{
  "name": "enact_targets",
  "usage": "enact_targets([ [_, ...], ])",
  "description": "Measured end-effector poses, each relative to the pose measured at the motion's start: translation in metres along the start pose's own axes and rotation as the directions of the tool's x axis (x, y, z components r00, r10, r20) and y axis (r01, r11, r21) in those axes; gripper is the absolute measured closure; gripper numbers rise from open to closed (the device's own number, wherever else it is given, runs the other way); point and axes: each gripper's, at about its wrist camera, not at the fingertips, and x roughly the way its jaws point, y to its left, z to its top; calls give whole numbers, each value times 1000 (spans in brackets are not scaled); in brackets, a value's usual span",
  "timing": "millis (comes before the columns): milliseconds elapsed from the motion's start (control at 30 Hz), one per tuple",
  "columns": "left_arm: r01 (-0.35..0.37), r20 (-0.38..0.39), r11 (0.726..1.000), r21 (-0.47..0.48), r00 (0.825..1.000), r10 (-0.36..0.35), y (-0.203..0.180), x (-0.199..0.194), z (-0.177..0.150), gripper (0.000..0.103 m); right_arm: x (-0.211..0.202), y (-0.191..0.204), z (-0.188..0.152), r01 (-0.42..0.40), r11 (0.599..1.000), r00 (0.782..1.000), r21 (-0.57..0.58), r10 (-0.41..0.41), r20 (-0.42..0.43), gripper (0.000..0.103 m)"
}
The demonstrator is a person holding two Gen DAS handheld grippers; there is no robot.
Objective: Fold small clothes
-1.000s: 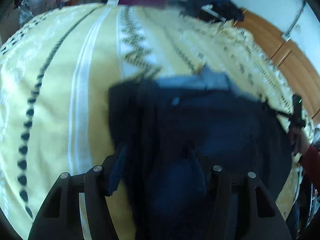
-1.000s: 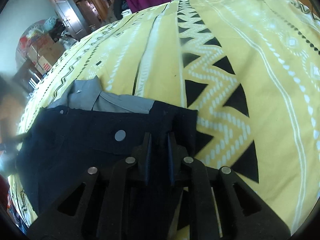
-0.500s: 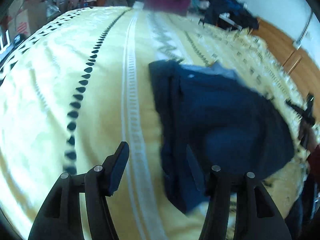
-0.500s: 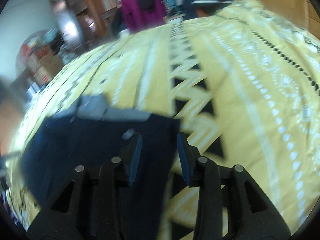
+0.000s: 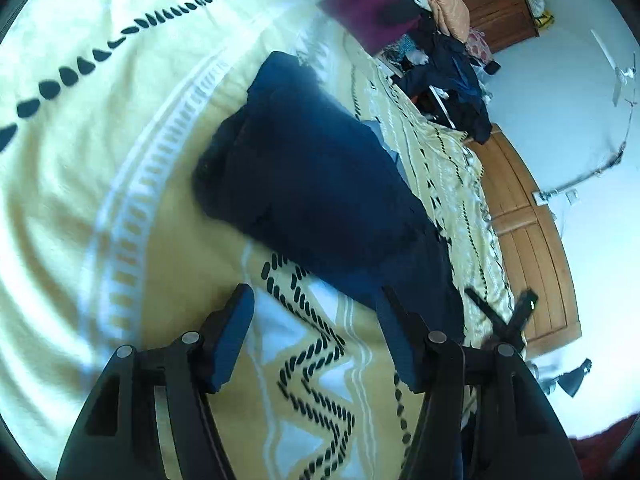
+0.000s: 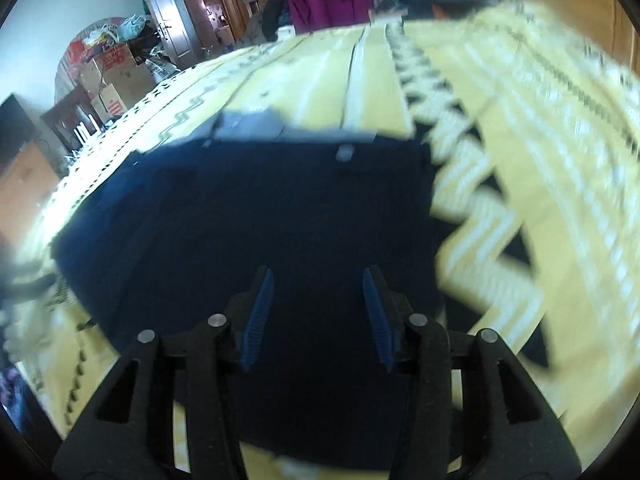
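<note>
Left wrist view: left gripper (image 5: 314, 312) has its fingers spread wide with nothing between them, held over bare bedspread (image 5: 80, 184) just short of the near edge of the dark navy garment (image 5: 320, 184). That garment lies in a folded bundle on the bed, a strip of grey lining or collar showing along its far side. It looks soft, light and limp, likely to sag and unfold if lifted by one point; a hold at a folded edge or corner, through all layers, seems soundest. Beyond the bed are a heap of clothes (image 5: 436, 60), wooden panelling (image 5: 532, 240) and a pale wall. Right wrist view: right gripper (image 6: 318, 296) also has its fingers parted and empty, poised directly over the navy cloth, with the grey band (image 6: 256, 126) and a pale button (image 6: 344, 153) at the far edge. Blur hides whether the tips touch the fabric. The yellow patterned bedspread is soft and wrinkled, so the cloth may drag on it. Cardboard boxes (image 6: 116, 80) and a magenta garment (image 6: 324, 0) stand behind.
</note>
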Motion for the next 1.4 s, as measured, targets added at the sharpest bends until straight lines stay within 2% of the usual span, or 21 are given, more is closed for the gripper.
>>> enact_targets([
  [100,-6,99,999,-53,995,11,1,7,6,36,1,6,-16,-19,998,1000,54,20,-20,54],
  [200,-39,154,998,-43,987,45,-2,17,20,37,3,20,-26,-39,997,999,61,41,-33,54],
  [267,-130,188,991,42,975,120,-1,18,38,53,3,31,-26,-25,1000,999,16,26,-47,54],
  [300,-131,199,991,8,972,127,11,11,46,68,2,32,-25,-28,1000,998,0,28,-52,54],
  [333,-96,224,993,-66,969,108,32,-3,54,72,-1,36,-24,-32,999,998,-26,31,-55,54],
  [400,-144,334,979,-146,924,186,58,-46,58,74,-7,42,-23,-28,997,998,-76,24,-51,51],
  [433,-131,380,974,-186,904,194,70,-69,58,74,-10,45,-23,-26,995,999,-95,22,-48,47],
  [467,-124,394,973,-196,899,194,76,-84,59,74,-9,46,-22,-29,995,999,-98,25,-46,46],
  [567,-68,291,990,-121,951,101,59,-87,51,59,-1,48,-23,-59,997,997,-40,57,-57,46],
  [600,-23,238,997,-75,970,40,43,-80,42,46,6,50,-22,-64,998,996,-16,63,-60,46],
  [633,24,180,999,-41,983,-16,27,-69,31,36,9,51,-23,-68,998,996,18,69,-59,44],
  [667,49,152,998,-27,987,-45,16,-60,23,34,11,54,-25,-72,996,996,45,74,-52,43],
  [733,76,114,996,-37,991,-71,5,-38,7,25,12,61,-26,-85,994,995,67,88,-42,41],
  [800,23,99,996,-87,995,-14,10,-14,2,26,10,72,-25,-102,993,994,53,105,-41,41],
  [900,-13,151,996,-93,988,27,8,1,8,26,6,86,-23,-108,994,993,-5,107,-43,41],
  [967,1,194,994,-108,981,20,7,6,15,26,7,90,-23,-106,994,993,-26,104,-49,41],
  [1133,-57,212,991,-117,974,81,8,28,27,25,12,93,-25,-119,993,992,-19,118,-51,41],
  [1300,-19,220,988,-156,974,54,7,38,39,5,16,105,-31,-133,990,989,-36,130,-63,41],
  [1333,-22,209,988,-155,976,54,6,39,42,11,16,108,-30,-133,990,990,-45,130,-64,41],
  [1367,-22,210,988,-154,976,55,5,39,44,24,14,111,-29,-134,989,989,-56,130,-62,41],
  [1400,-21,210,987,-158,976,54,5,38,45,64,11,113,-28,-139,989,989,-60,135,-60,41],
])
